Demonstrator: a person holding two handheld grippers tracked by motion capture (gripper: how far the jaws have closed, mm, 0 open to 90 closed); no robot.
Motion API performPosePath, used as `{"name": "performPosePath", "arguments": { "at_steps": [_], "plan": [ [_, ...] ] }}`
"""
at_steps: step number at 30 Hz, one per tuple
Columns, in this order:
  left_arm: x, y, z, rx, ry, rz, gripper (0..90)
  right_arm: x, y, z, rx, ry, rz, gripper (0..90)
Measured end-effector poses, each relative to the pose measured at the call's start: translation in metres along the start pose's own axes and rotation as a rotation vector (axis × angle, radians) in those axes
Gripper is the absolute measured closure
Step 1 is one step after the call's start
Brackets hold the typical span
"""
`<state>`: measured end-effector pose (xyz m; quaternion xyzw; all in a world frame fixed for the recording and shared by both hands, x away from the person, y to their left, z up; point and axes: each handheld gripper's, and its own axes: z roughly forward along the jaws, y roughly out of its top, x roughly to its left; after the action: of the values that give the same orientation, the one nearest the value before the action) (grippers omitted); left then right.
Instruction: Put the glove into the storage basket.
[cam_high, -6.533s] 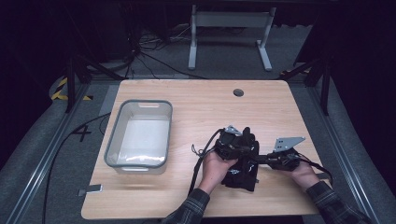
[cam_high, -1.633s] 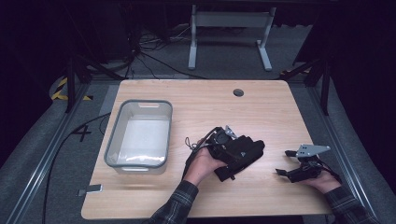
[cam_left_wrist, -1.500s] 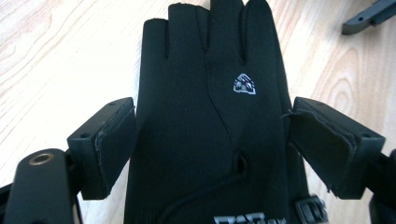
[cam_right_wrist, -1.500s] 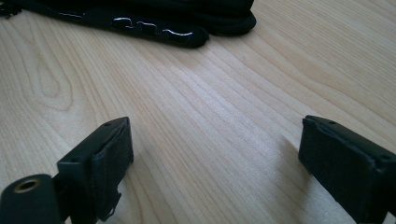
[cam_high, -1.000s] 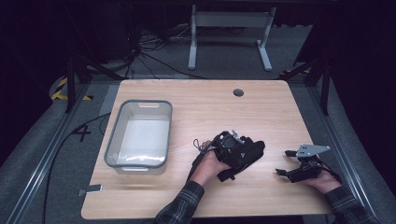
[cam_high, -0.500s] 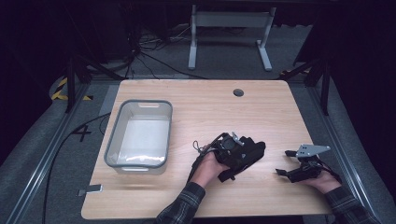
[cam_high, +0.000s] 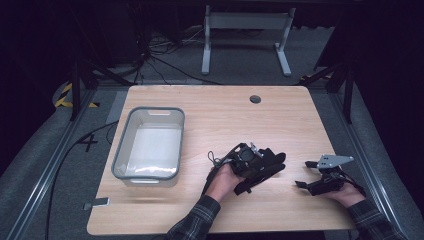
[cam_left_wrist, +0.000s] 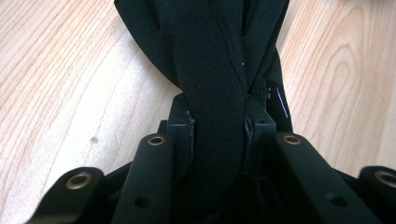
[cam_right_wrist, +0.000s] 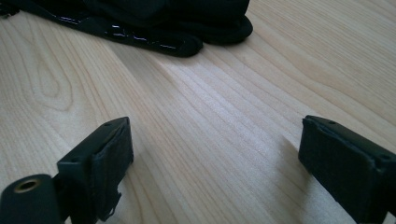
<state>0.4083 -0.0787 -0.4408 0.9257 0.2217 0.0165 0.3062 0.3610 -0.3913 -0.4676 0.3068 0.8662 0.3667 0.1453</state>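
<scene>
Dark grey floor surrounds a light wooden table (cam_high: 215, 115), with cables trailing across the carpet behind it and a grey metal stand at the far side. On the table's left half sits a clear plastic bin (cam_high: 148, 144) with a grey rim; its pale bottom looks bare, apart from a glare along the near wall that I cannot resolve. A small round hole (cam_high: 255, 99) marks the tabletop near the far edge.

Right of the bin, toward the near edge, lies a black fabric item (cam_high: 265, 167), a bunched piece of cloth with straps, resting on the wood. The left gripper (cam_high: 250, 161) is pressed into it: in the left gripper view its jaws pinch a thick fold of the black cloth between them, the fabric rising up out of the clamp and spreading above. The left hand (cam_high: 224, 179) wraps the gripper from the near side, a plaid sleeve behind it.

Well apart to the right, near the table's right edge, the right gripper (cam_high: 301, 185) sits low over the wood, its jaws spread wide with nothing between them. In the right gripper view bare wood grain shows between the two pads, and the edge of the black cloth lies farther off, beyond the jaws, not touching them.
</scene>
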Motion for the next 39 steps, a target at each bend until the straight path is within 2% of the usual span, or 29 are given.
{"name": "performPosePath", "arguments": {
  "at_steps": [2,6,13,21,27,29,34,39],
  "plan": [
    [0.000,0.000,-0.004,0.002,-0.008,-0.007,71.3,0.000,0.000,0.000,0.000,0.000,0.000,10.5],
    [0.001,0.001,-0.015,-0.027,-0.030,-0.021,71.6,0.000,0.000,0.000,0.000,0.000,0.000,10.5],
    [0.003,0.000,-0.038,-0.067,-0.019,-0.053,71.6,0.000,0.000,0.000,0.000,0.000,0.001,10.5],
    [0.011,-0.004,-0.076,-0.116,0.030,-0.092,71.6,0.000,0.000,0.000,-0.001,-0.002,0.001,10.5],
    [0.021,-0.010,-0.103,-0.132,0.068,-0.124,71.5,0.000,0.000,0.000,0.003,-0.001,0.004,10.5],
    [0.022,-0.011,-0.106,-0.136,0.073,-0.129,71.5,0.000,0.000,0.000,0.003,-0.001,0.004,10.5],
    [0.032,-0.018,-0.128,-0.147,0.097,-0.155,71.5,0.000,0.000,0.000,0.003,-0.001,0.004,10.5],
    [0.040,-0.025,-0.142,-0.164,0.123,-0.176,71.5,0.000,0.000,0.000,0.003,-0.002,0.004,10.5]
  ]
}}
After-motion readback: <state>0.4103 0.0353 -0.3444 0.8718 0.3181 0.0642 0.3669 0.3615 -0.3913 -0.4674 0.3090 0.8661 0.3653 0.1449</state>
